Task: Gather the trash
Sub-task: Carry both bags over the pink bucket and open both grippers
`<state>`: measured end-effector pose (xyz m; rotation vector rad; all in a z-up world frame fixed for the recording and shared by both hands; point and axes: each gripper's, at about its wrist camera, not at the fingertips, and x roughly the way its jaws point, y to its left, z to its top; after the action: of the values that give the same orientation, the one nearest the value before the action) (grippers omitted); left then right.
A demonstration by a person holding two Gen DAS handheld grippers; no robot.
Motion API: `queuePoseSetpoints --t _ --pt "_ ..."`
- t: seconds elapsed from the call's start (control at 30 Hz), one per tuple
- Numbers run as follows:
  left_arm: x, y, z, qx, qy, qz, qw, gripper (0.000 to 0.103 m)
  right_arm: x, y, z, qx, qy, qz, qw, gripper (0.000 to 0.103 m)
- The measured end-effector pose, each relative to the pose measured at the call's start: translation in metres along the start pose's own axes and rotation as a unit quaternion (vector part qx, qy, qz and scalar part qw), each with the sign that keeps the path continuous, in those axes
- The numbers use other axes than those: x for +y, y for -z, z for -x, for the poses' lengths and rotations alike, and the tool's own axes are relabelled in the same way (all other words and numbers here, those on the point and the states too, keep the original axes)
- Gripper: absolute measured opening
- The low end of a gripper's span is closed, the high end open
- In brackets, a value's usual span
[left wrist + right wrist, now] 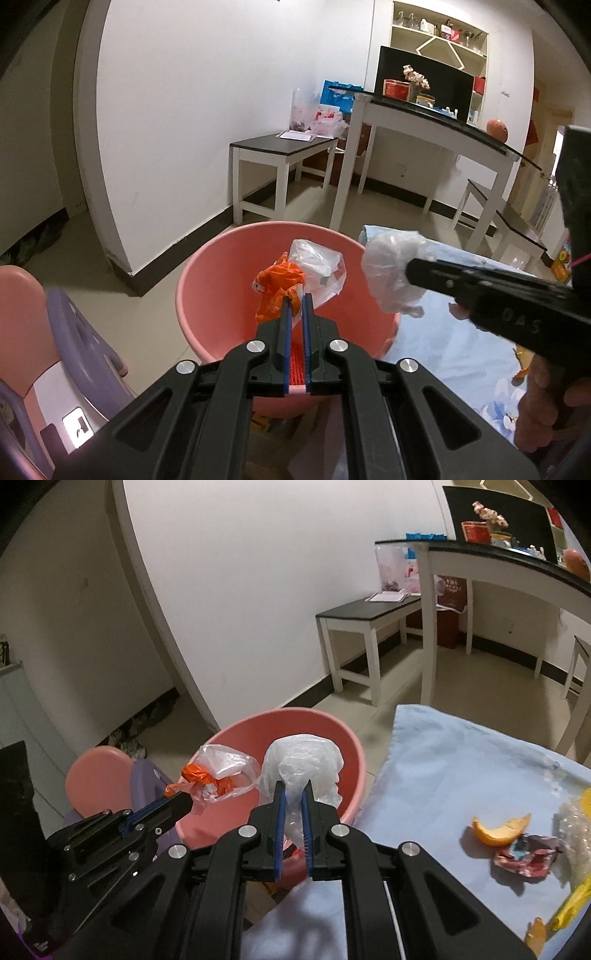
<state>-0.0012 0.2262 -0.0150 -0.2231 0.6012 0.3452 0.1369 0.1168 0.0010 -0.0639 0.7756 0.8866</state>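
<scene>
Left gripper (296, 297) clenched on orange-and-clear wrapper bundle (291, 280), hanging directly over pink basin (207, 280). Right gripper (293, 790) clamps white plastic bag (301, 764) above basin's near rim, beside blue-covered worktop (443, 760). Left load sits deeper over the basin.

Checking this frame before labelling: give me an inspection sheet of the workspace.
Surface: light blue cloth over a table, beside the pink basin.
Job's things: orange and clear bag bundle and crumpled clear bag, both held above the basin; orange peel and red wrapper lie on the cloth.
Clutter: yellow packaging at the cloth's right edge.
Grippers: left gripper shut on the bundle; right gripper shut on the clear bag.
Cables: nothing seen.
Surroundings: white tables with dark tops, low bench, wall shelf, pink and purple stools.
</scene>
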Motion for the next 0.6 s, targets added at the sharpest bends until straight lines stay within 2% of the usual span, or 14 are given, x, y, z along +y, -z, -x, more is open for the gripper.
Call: queuePoseSetpoints --t 0.1,0.2,0.23,0.27,0.37,0.6 --pt "0.001 -0.001 -0.005 0.004 0.001 0.002 1.0 0.006 0.001 0.005 -0.007 0.004 -0.001 -0.002 1.0 0.011" --pt "0.004 -0.001 -0.008 0.011 -0.003 0.003 0.9999 0.013 0.002 0.005 -0.011 0.007 -0.003 -0.003 1.0 0.017" --pt "0.004 -0.001 -0.01 0.013 -0.004 0.002 0.9999 0.025 0.002 0.005 -0.013 0.008 -0.003 -0.003 1.0 0.022" --pt "0.005 -0.002 -0.01 0.013 -0.005 0.002 0.9999 0.032 0.002 0.006 -0.013 0.007 -0.005 -0.003 1.0 0.027" --pt "0.006 -0.002 -0.01 0.01 -0.004 0.003 0.9999 0.033 0.002 0.006 -0.013 0.005 -0.003 0.002 1.0 0.038" --pt "0.002 -0.003 -0.004 0.005 0.006 0.003 1.0 0.033 -0.001 0.007 0.001 -0.006 -0.001 0.003 1.0 0.042"
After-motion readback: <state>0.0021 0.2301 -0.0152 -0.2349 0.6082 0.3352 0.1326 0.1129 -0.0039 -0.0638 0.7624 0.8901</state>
